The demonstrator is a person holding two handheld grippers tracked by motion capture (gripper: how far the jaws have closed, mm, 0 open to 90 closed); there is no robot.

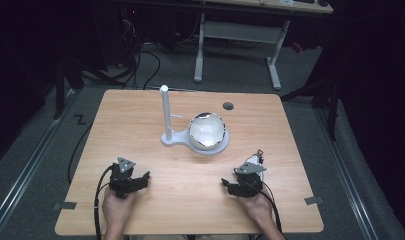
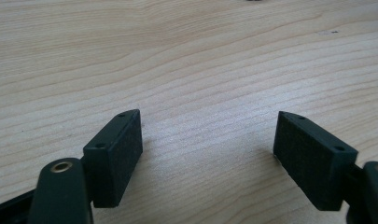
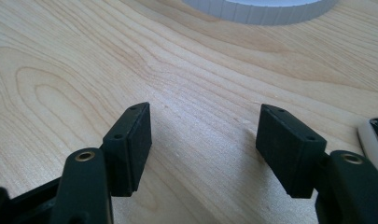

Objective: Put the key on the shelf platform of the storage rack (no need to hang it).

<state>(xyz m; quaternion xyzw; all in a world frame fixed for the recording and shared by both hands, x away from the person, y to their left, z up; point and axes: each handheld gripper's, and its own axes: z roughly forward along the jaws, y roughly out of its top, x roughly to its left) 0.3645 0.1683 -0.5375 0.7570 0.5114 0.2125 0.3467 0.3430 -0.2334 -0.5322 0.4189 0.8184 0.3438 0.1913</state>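
**A:** Starting from the right tool (image 1: 229,185): what is it doing?

**B:** It is resting low on the counter (image 1: 140,115) near the person's edge, jaws spread apart with nothing between them. In the right gripper view bare wood is showing in the gap, and a small shiny object (image 3: 374,140) is lying just off to its right; it is too cropped to identify.

**A:** And the left tool (image 1: 142,179)?

**B:** It is sitting released too, pads wide, gripping nothing, over plain wood grain.

**A:** Which way is the work lying from them?

**B:** Forward, toward the middle of the counter. A metal bowl (image 1: 207,131) is sitting on the round part of a white stand (image 1: 174,139), and the stand's post (image 1: 165,112) is rising upright just to the bowl's left.

**A:** Which hand is nearer?

**B:** I'm judging the right one slightly closer to the bowl, since the stand's ribbed rim (image 3: 261,10) is already showing ahead of its jaws. The left tool is lining up better with the post, so each side is facing its own part, both well apart for now.
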